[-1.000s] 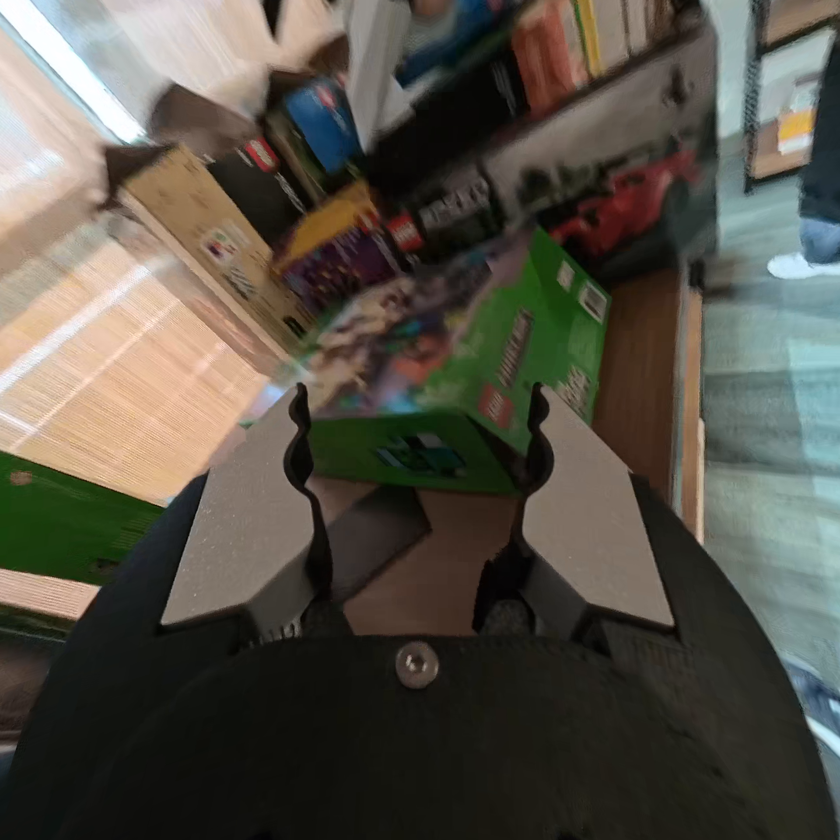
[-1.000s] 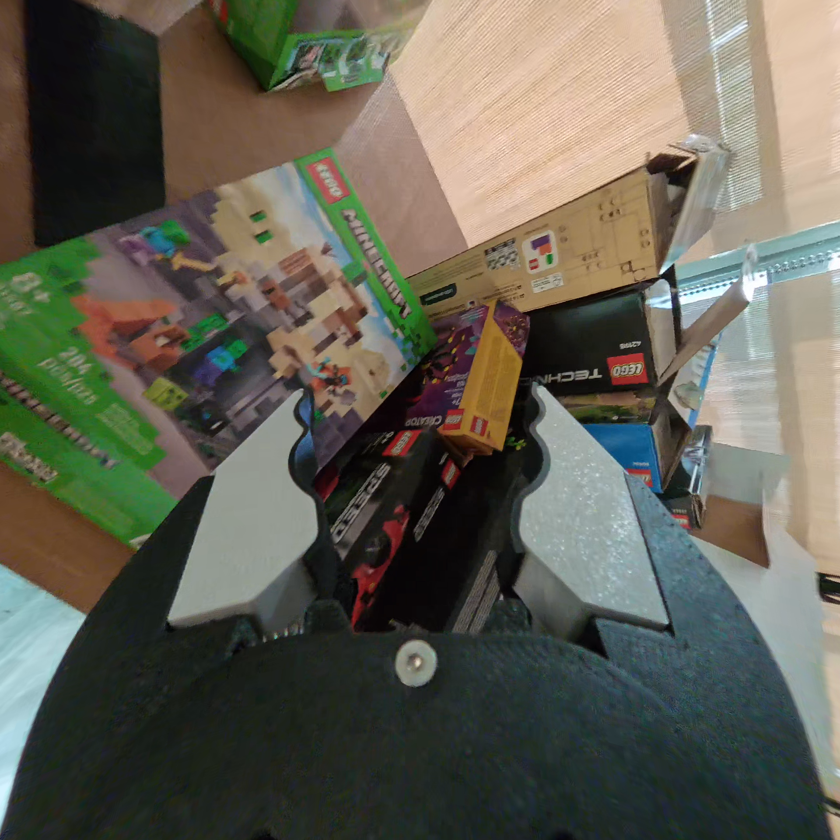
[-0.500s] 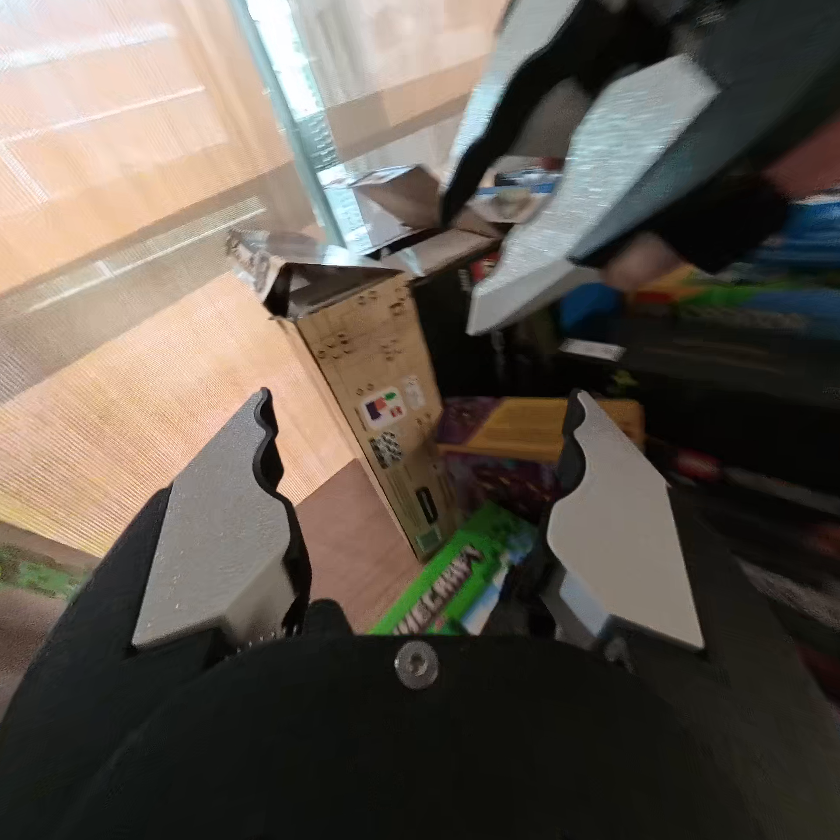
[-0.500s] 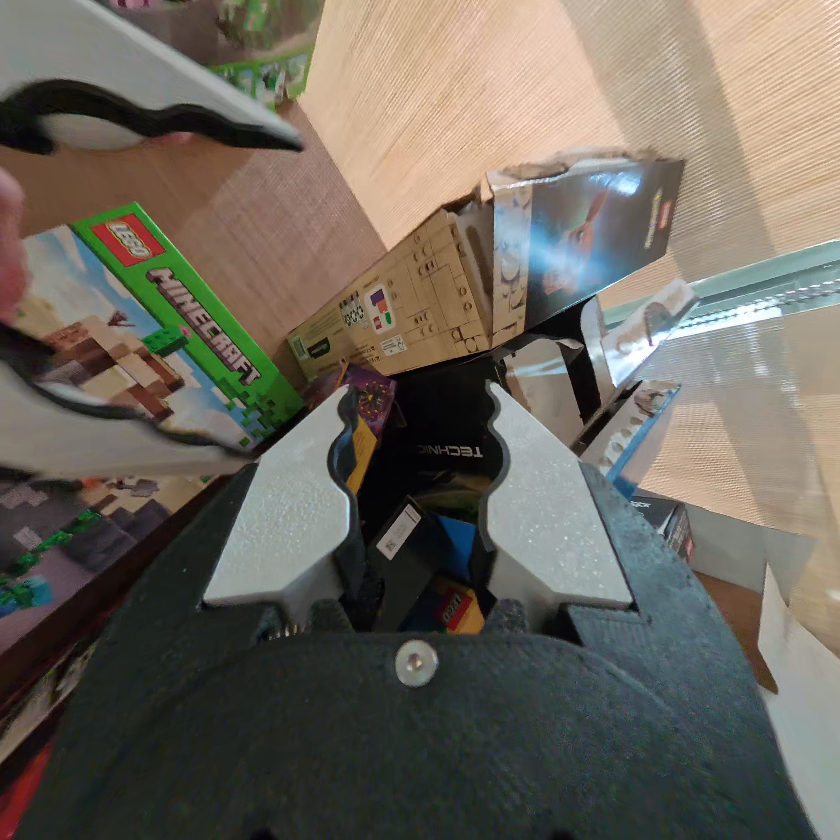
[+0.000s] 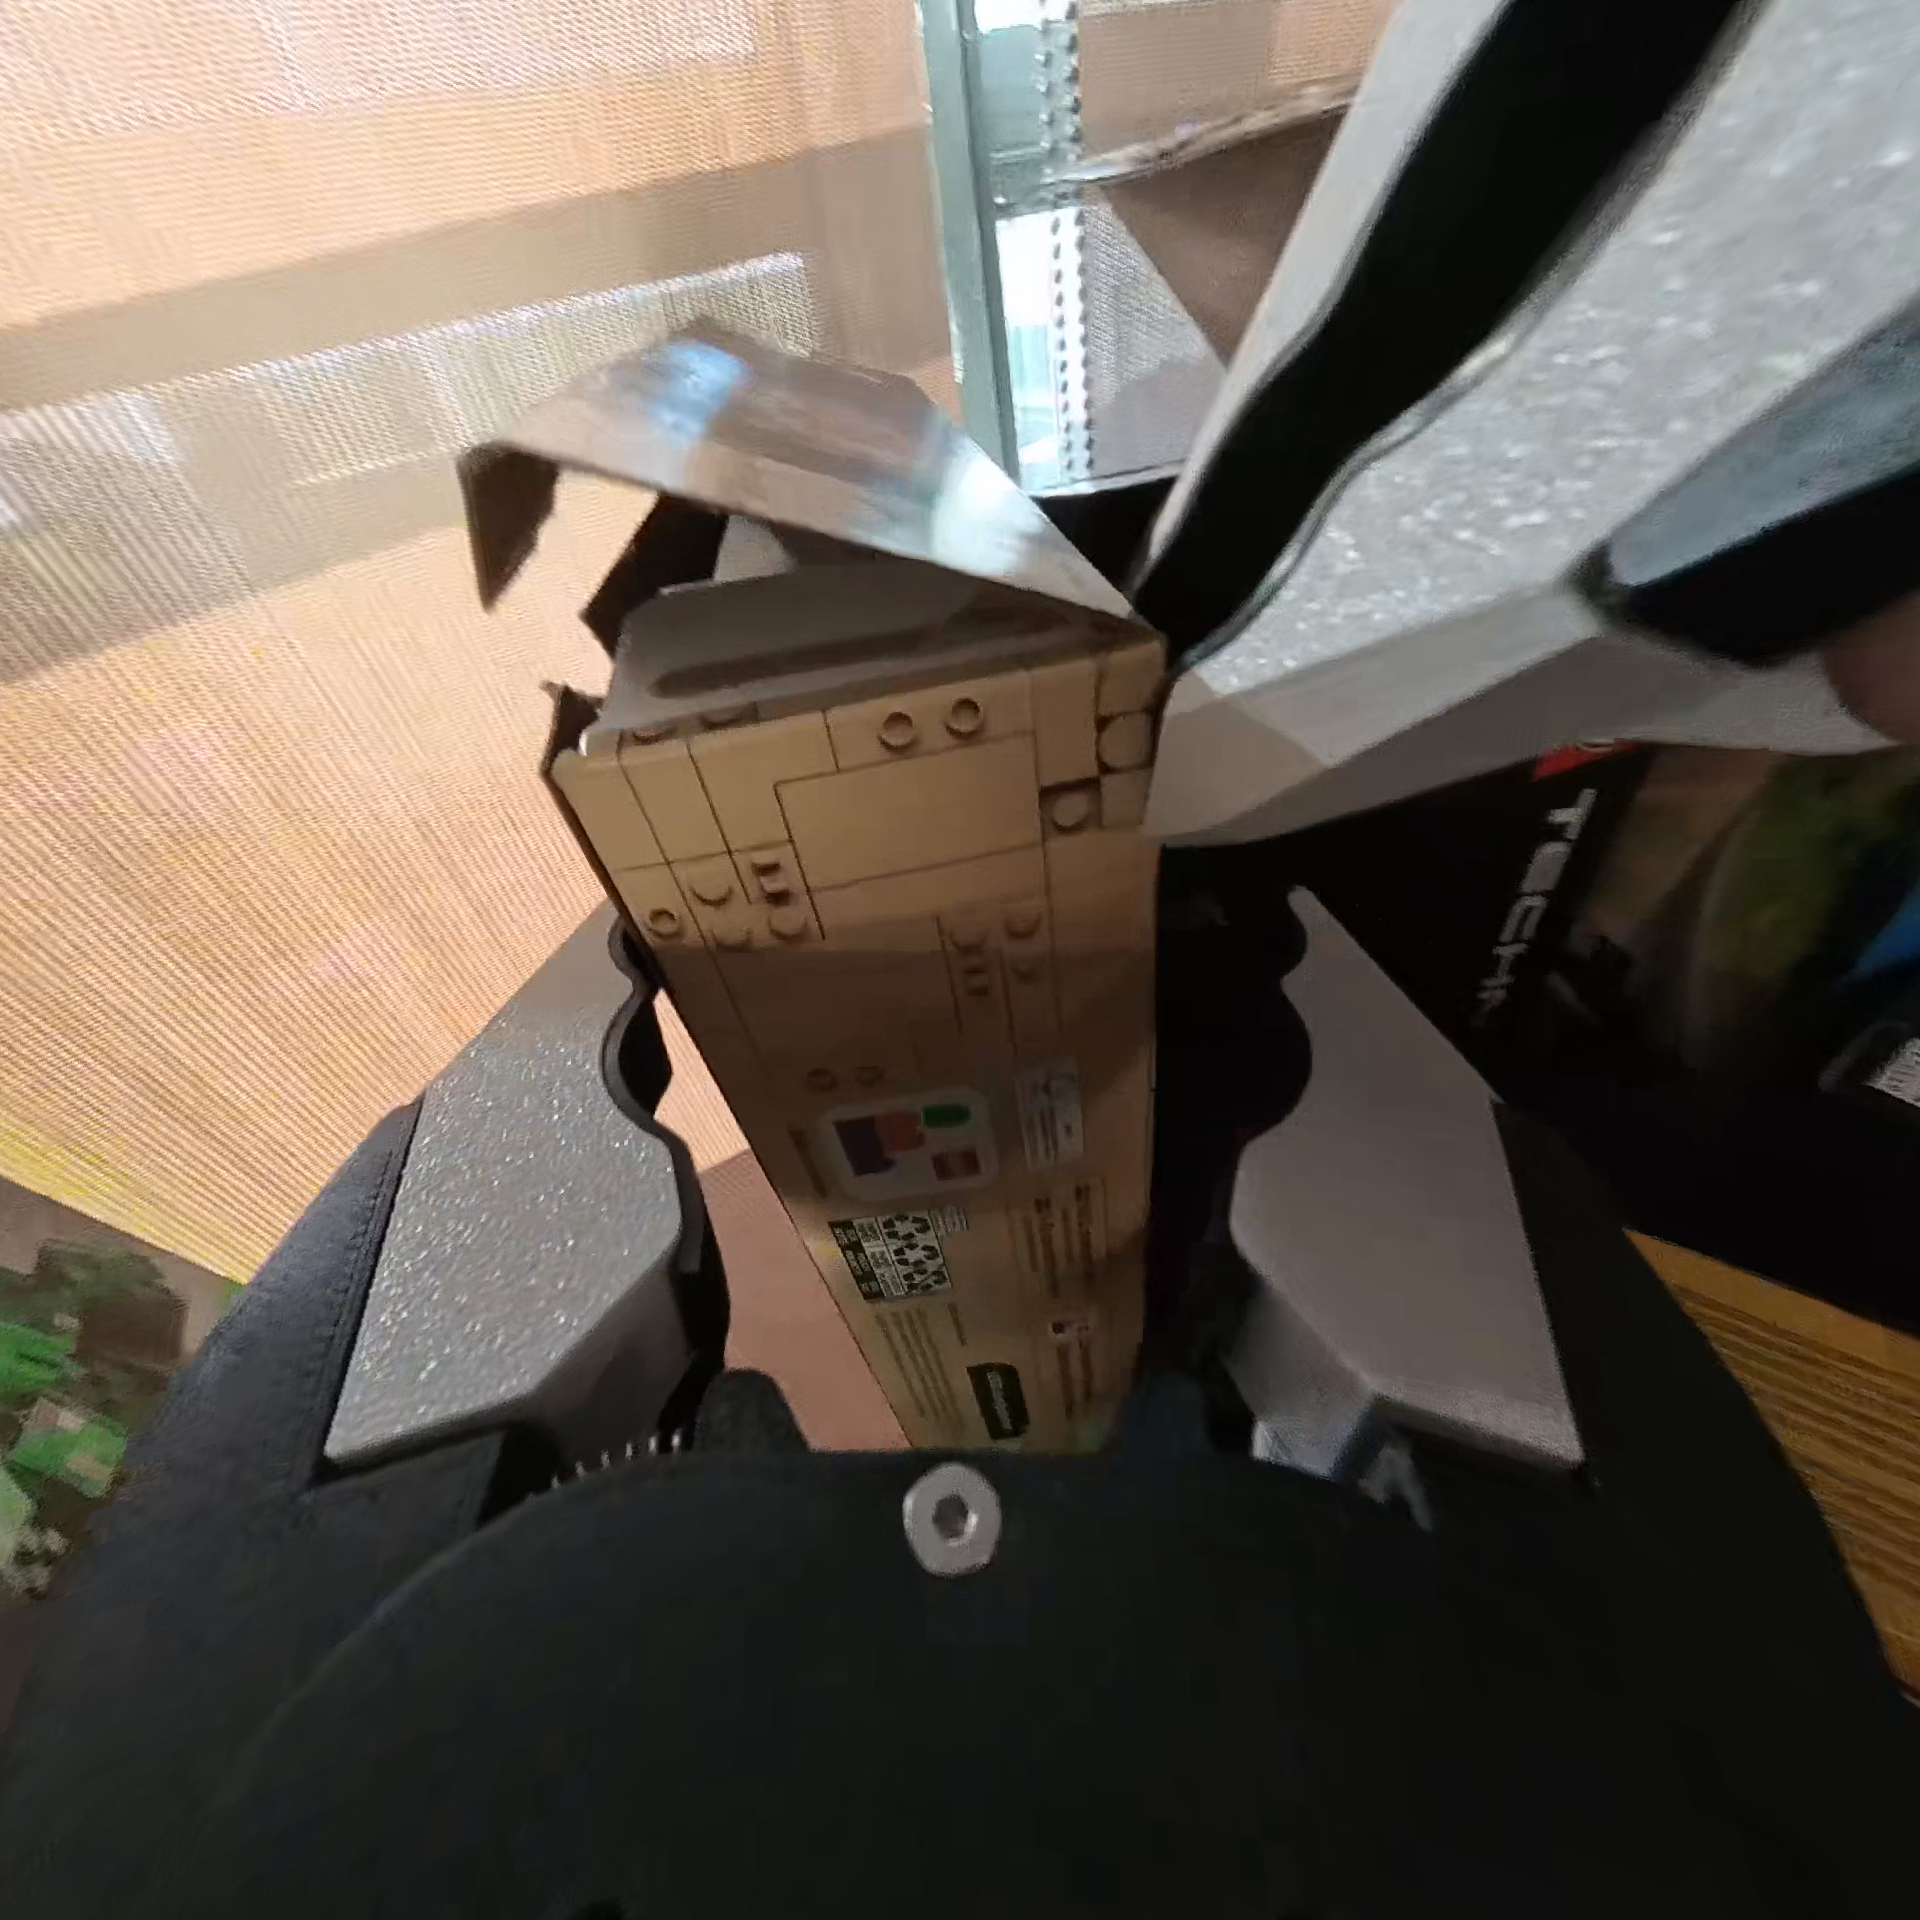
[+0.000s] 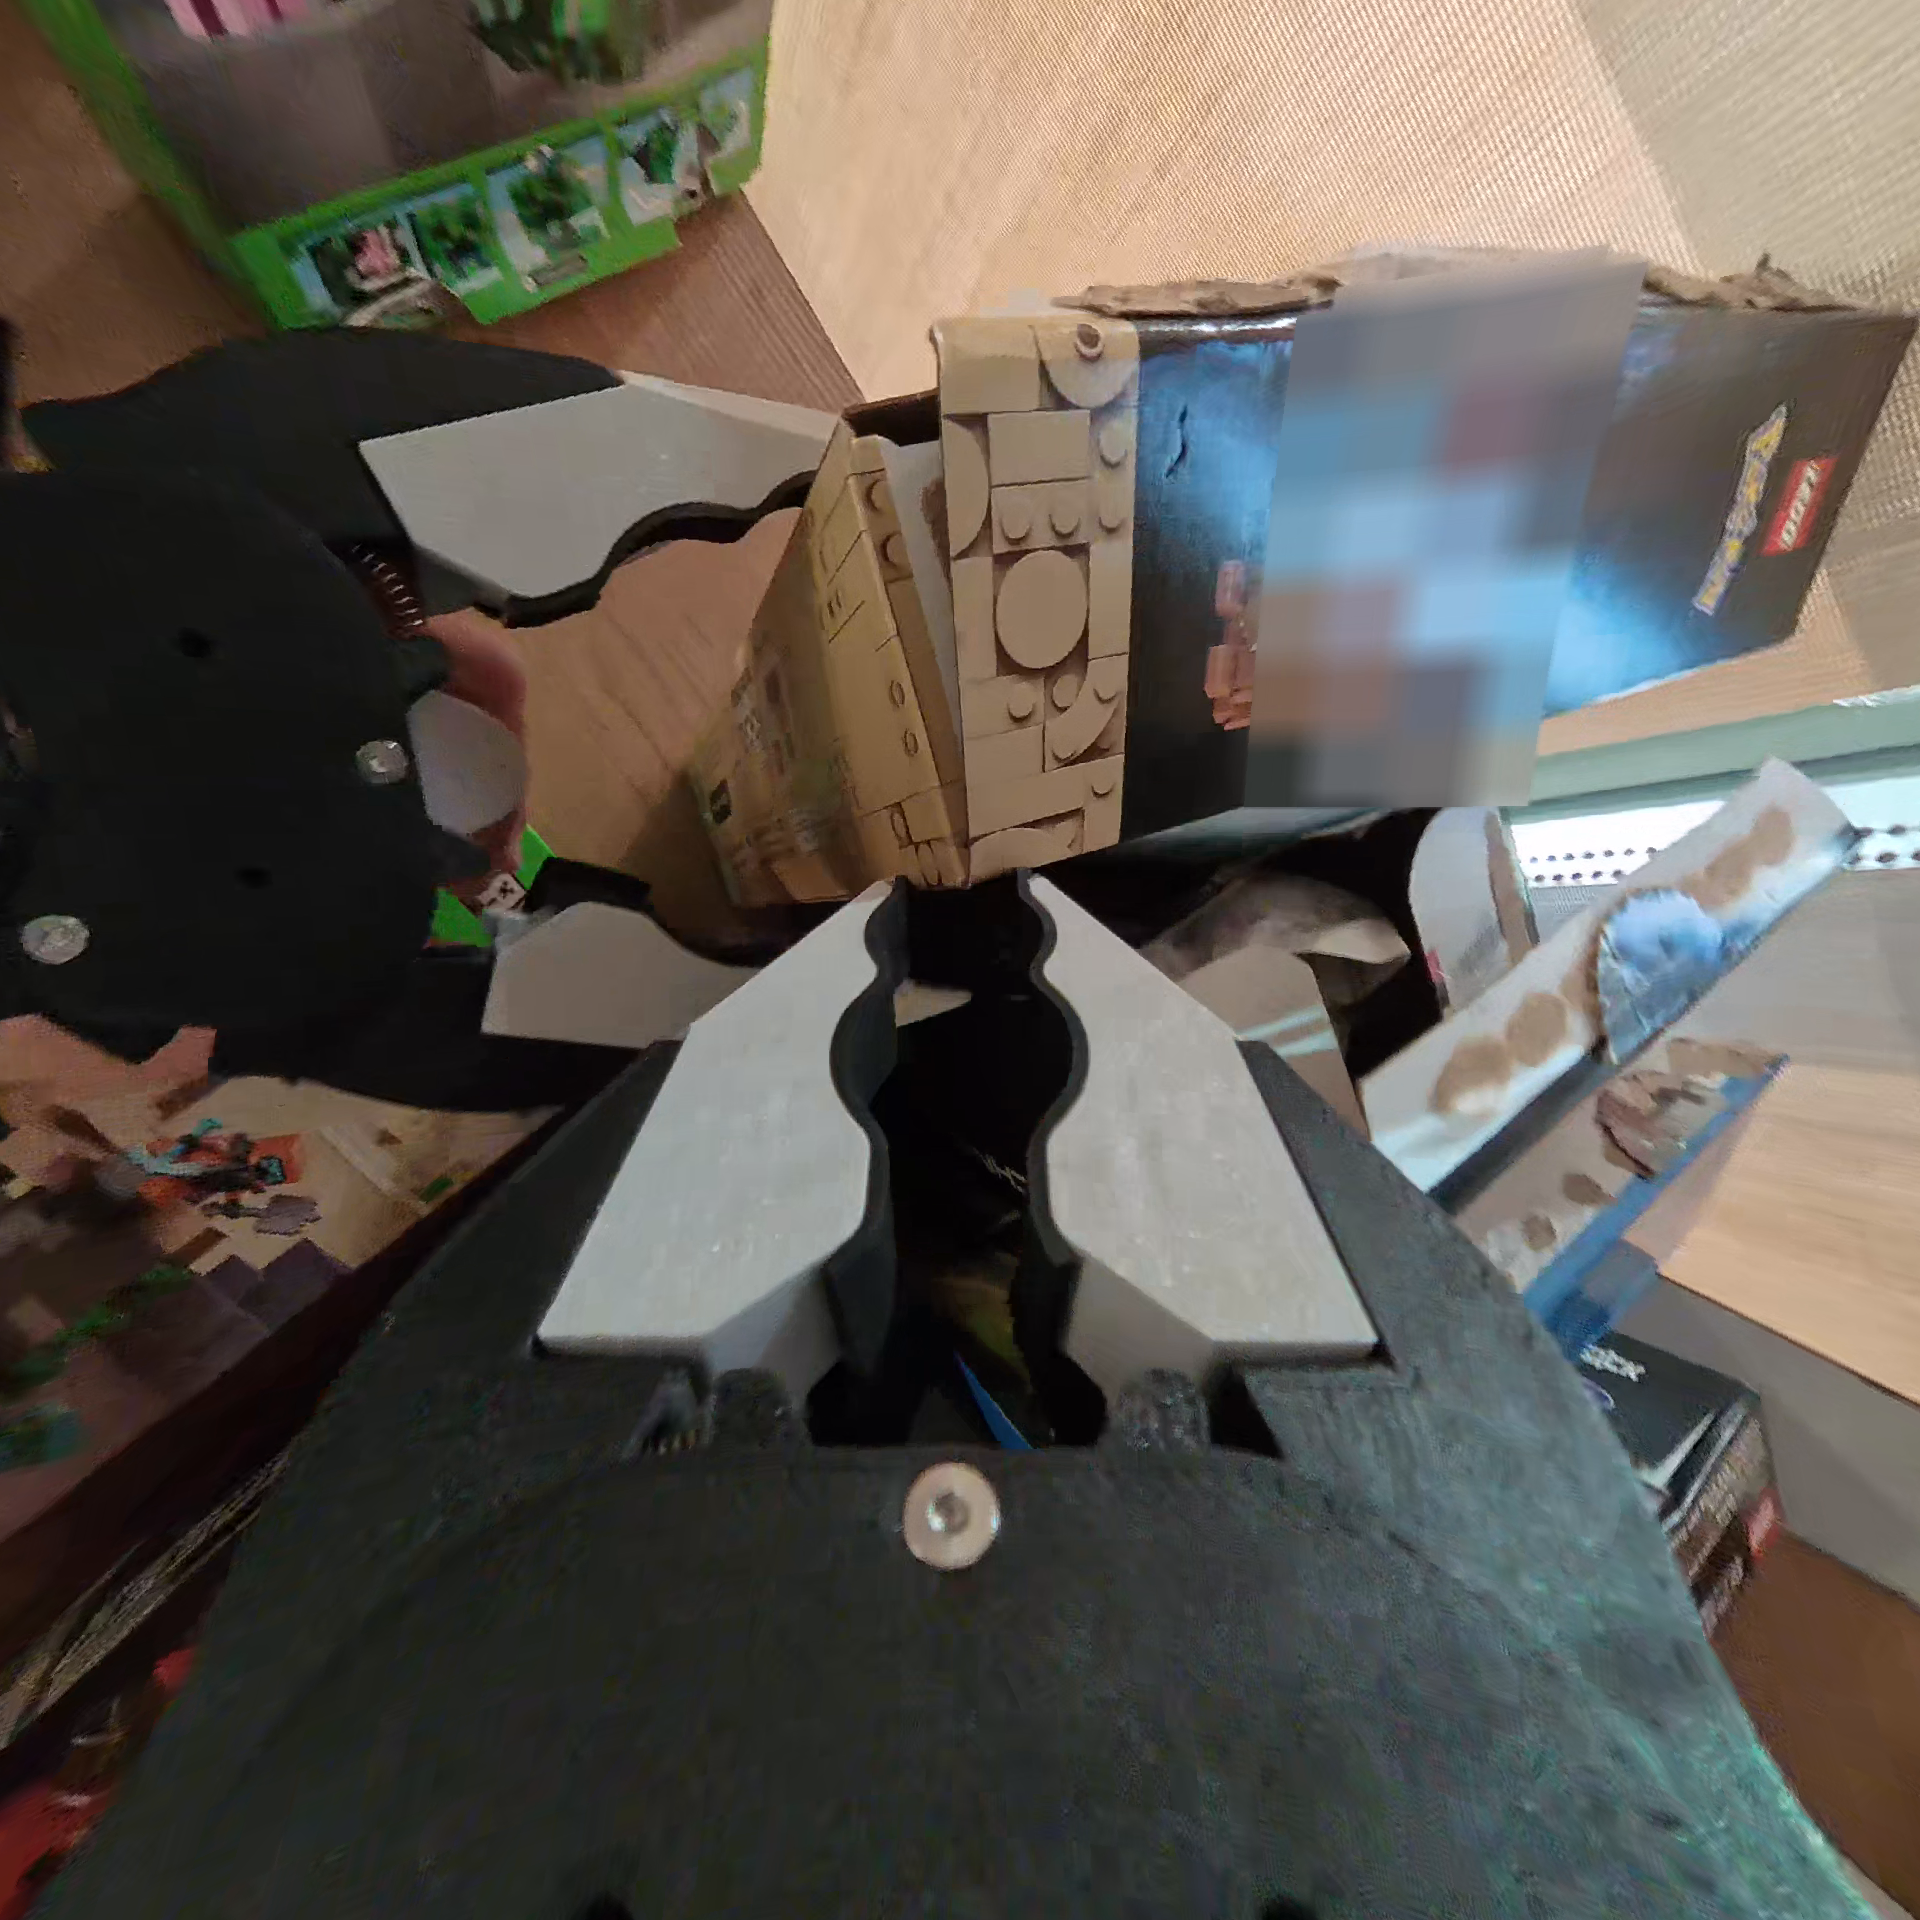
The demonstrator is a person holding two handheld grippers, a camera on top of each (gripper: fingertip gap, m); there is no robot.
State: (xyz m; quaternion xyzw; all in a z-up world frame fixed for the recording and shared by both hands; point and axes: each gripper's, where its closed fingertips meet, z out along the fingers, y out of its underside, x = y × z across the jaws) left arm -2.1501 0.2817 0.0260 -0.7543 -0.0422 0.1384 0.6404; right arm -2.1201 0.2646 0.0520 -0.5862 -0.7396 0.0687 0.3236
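Tan box between open left claw fingers, right claw at its corner

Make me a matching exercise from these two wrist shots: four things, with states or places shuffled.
Things:
A. tan box
B. green box
C. black box
D. left gripper

States or places:
1. fingers spread wide
2. top flap hanging open
3. on the wooden surface, away from both grippers
4. just right of the tan box in the left wrist view

Pairs: A-2, B-3, C-4, D-1
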